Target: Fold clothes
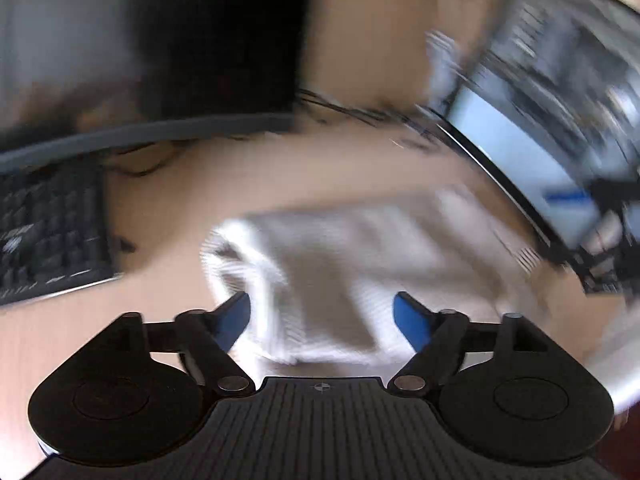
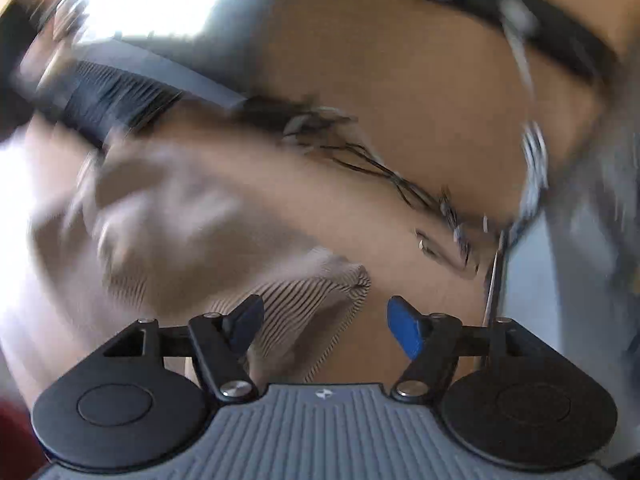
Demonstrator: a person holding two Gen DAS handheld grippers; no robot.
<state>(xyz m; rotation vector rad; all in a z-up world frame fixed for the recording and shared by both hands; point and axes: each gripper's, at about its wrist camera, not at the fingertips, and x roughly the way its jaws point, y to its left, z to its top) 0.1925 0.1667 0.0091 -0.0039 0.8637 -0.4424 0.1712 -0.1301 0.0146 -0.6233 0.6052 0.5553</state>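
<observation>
- One striped garment (image 1: 344, 264), pale with thin dark stripes, lying in a heap on the tabletop (image 1: 168, 216); it also shows in the right wrist view (image 2: 296, 312).
- One dark keyboard (image 1: 48, 236), at the left of the left wrist view.
- One tangle of thin dark cables (image 2: 384, 172); the blur hides how many strands.
- Two tools: the left tool (image 1: 322, 312) and the right tool (image 2: 324, 316), each with two blue-tipped fingers standing apart.
</observation>
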